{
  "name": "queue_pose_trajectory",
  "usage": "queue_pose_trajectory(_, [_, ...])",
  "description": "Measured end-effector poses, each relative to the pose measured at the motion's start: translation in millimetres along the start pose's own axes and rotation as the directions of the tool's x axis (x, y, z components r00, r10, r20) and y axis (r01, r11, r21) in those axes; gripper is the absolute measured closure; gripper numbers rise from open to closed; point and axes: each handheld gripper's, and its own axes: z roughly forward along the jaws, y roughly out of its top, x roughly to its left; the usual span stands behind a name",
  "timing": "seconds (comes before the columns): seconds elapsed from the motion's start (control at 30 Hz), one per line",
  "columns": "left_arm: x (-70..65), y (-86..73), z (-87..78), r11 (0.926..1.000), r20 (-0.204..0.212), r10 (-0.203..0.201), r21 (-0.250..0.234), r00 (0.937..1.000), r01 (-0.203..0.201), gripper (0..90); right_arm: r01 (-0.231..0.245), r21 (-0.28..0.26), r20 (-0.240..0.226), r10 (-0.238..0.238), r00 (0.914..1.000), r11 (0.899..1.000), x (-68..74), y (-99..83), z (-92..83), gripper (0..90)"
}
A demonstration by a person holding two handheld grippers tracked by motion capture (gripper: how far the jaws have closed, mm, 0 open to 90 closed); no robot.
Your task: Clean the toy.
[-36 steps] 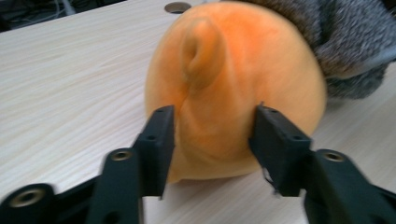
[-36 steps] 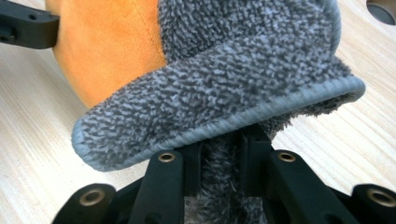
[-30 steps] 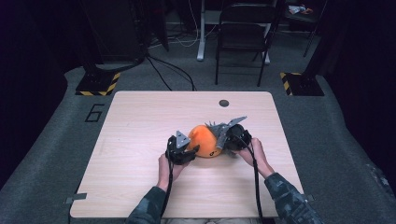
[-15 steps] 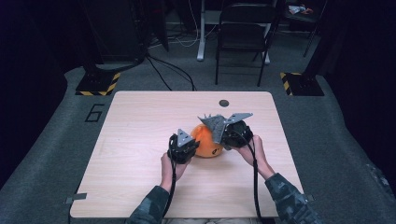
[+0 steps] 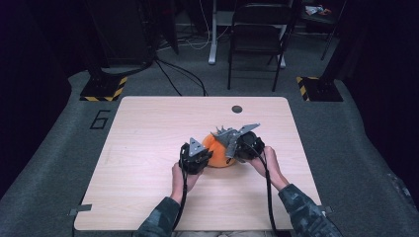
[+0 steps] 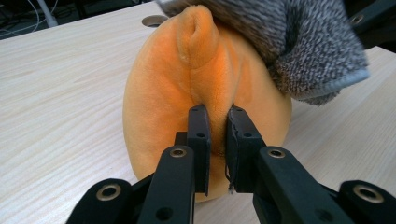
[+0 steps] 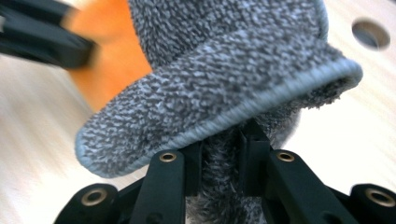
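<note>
Two hand-held grippers, one per hand. The left hand-held gripper (image 6: pixel 216 140): jaws have just been closing and now stand narrow, pinching a raised seam fold of the round orange plush toy (image 6: pixel 168 93). In the high view it (image 5: pixel 196 157) sits at the toy's near-left side.

The right hand-held gripper (image 7: pixel 219 161): jaws narrow, clamped on a bunch of the grey speckled terry cloth (image 7: pixel 219 70) with a pale stitched hem. In the high view it (image 5: pixel 236 144) sits at the toy's right side, its grey three-cornered plate reaching over the toy.

One orange plush toy (image 5: pixel 216 149), resting on the table a little right of centre and nearer the person's edge, between the two grippers. One grey cloth, draped over the toy's upper right part in the left gripper view (image 6: pixel 299 42); its upper portion runs out of frame there.

One light wood-grain table (image 5: pixel 148 138), with one round cable hole (image 5: pixel 237 109) near the far edge. Two forearms in camouflage-pattern sleeves, cut off at the bottom edge.

Beyond the table: grey carpet floor bearing one painted figure 6 (image 5: pixel 100 119), one dark folding chair (image 5: pixel 258 34), two yellow-and-black striped bases (image 5: pixel 104 89). The background is dark and hard to make out; the right gripper view is blurred at its left side.
</note>
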Motion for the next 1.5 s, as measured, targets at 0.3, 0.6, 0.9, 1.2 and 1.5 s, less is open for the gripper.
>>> queue_pose_trajectory(0.3, [0.4, -1.2, 0.8, 0.9999, 0.008, -0.007, -0.011, 0.9999, 0.007, 80.3, -0.073, 0.129, 0.023, 0.071, 0.9972, 0.989, -22.1, -22.3, 31.4, 75.0])
queue_pose_trajectory(0.6, [2.4, -2.1, 0.0, 0.9998, 0.017, -0.003, -0.019, 0.9999, 0.003, 79.9, -0.083, 0.062, 0.006, 0.083, 0.9965, 0.995, -26.3, -10.3, 6.6, 74.9])
queue_pose_trajectory(0.9, [-2.7, -1.2, 0.6, 0.9997, 0.027, 0.015, -0.022, 0.9995, -0.014, 79.2, 0.039, -0.14, -0.039, -0.045, 0.9982, 0.989, 10.2, 15.9, -30.6, 74.8])
queue_pose_trajectory(1.2, [-1.6, -2.0, 1.4, 0.9997, 0.033, 0.01, -0.023, 0.9994, -0.009, 78.3, -0.013, -0.029, -0.043, 0.012, 0.999, 0.999, -2.5, 2.3, -4.9, 74.8])
queue_pose_trajectory(1.5, [-1.1, -2.5, 2.1, 0.9996, 0.04, 0.005, -0.027, 0.9992, -0.004, 78.0, -0.056, 0.06, -0.028, 0.058, 0.9979, 0.997, -18.5, -11.5, 12.5, 74.8])
